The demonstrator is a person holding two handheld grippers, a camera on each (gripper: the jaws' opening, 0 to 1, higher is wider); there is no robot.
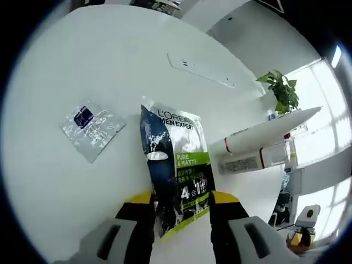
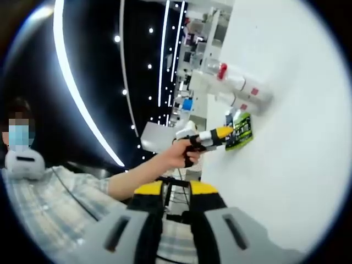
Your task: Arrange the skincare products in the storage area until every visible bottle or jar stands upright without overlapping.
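Printed sachet (image 1: 179,168), left gripper view — the brand reads "L'ORÉAL MEN EXPERT" in dark letters on the pale upper part of the pack. Below it, a green band carries "PURE & MATTE" in white. Near the lower end stand large white figures, seemingly "4" and "1", beside lines of smaller print too fine to read.

Silver foil sachet (image 1: 92,128), to the left of the printed one — a dark blue patch with white marks, illegible.

White tube (image 1: 257,144), to the right — a grey panel of small print, unreadable.

Right gripper view: the same green-and-dark sachet (image 2: 240,131) appears far off, its lettering too small to make out.
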